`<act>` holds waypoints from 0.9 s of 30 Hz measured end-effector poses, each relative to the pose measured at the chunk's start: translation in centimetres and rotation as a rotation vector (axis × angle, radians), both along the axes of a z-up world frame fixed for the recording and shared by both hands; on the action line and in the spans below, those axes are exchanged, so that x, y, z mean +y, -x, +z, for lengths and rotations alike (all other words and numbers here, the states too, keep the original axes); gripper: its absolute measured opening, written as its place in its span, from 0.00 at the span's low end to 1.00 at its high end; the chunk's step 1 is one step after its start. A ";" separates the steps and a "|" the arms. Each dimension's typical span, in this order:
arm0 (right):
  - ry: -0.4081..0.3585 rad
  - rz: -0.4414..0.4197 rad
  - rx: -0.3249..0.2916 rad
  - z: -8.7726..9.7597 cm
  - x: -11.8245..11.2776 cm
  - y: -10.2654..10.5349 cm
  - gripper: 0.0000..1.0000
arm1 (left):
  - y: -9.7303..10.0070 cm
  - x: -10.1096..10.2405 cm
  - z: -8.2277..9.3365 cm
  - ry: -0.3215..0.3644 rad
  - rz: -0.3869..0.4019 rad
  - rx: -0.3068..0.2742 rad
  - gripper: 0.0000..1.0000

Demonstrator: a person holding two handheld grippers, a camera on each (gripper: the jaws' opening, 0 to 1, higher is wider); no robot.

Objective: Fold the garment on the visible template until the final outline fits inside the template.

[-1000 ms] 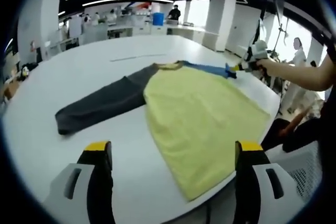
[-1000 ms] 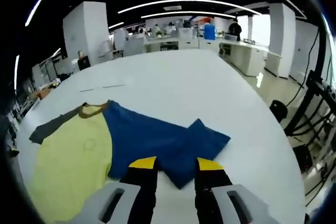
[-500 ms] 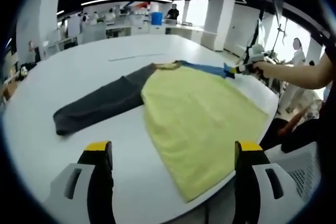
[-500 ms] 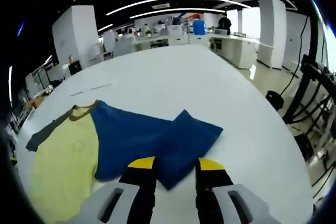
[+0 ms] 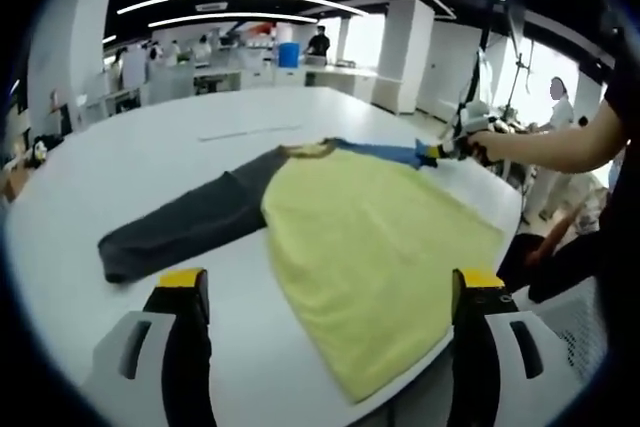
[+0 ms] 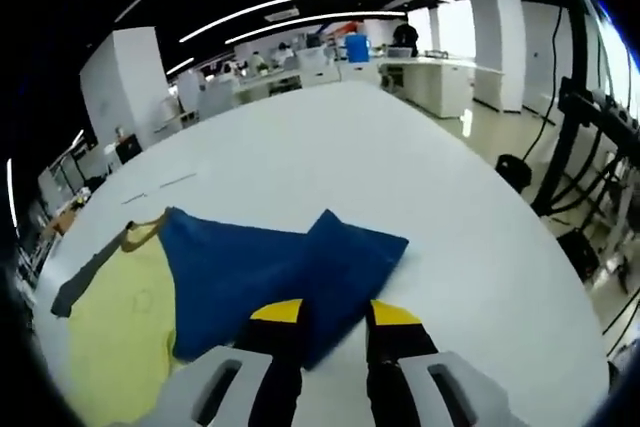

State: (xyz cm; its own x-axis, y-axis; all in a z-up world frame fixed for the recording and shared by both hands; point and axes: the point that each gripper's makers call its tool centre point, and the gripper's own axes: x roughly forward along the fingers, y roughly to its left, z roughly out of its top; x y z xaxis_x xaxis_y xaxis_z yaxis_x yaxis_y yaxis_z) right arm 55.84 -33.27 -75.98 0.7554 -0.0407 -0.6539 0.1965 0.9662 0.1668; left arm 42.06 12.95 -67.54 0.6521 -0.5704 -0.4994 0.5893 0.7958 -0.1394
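Right gripper (image 6: pixel 334 319) pinches the folded blue sleeve (image 6: pixel 340 262) of the garment, its yellow-tipped jaws drawn close together with the cloth's near corner caught between them. From the right gripper view, the blue sleeve is doubled back on itself into a flap lying over the blue shoulder panel, with the yellow body (image 6: pixel 115 332) of the shirt to the left and the tan collar (image 6: pixel 142 236) at its top; a sliver of the dark grey sleeve (image 6: pixel 85 275) runs off toward the left edge. The white table (image 6: pixel 330 157) stretches away behind it.

Left gripper (image 5: pixel 325 292) hangs with its jaws spread wide and nothing between them, above the near edge of the table (image 5: pixel 130 152). The left gripper view lays out what the other cannot: the whole yellow body (image 5: pixel 370 247) spread flat, reaching close to the table's near right edge, and the dark grey sleeve (image 5: pixel 185 227) stretched fully out to the left. The garment lies ahead of these open jaws, apart from them. At the far right, a person's hand (image 5: pixel 490 145) holds the right gripper (image 5: pixel 445 147) at the end of the thin strip of blue sleeve (image 5: pixel 385 152).
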 end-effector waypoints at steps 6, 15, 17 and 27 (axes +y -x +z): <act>-0.055 -0.032 -0.014 -0.2 -0.1 -0.4 0.17 | 0.0 -0.7 0.6 0.014 -0.037 -0.023 0.99; -0.086 -0.032 -0.026 0.9 0.8 0.3 0.00 | 0.1 -0.9 0.5 0.009 -0.070 -0.027 0.98; -0.110 -0.046 -0.028 1.0 1.0 0.5 0.00 | 0.1 -0.9 0.4 0.012 -0.069 -0.025 0.98; -0.107 -0.048 -0.035 1.5 1.4 0.6 0.00 | 0.2 -0.8 0.3 0.003 -0.071 -0.020 0.98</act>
State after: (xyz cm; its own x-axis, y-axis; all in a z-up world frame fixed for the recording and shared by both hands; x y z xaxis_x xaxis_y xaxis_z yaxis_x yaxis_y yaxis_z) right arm 55.28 -31.83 -74.52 0.7770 -0.0084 -0.6294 0.2340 0.9321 0.2764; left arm 41.90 12.14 -67.28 0.6200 -0.6169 -0.4848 0.6469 0.7516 -0.1291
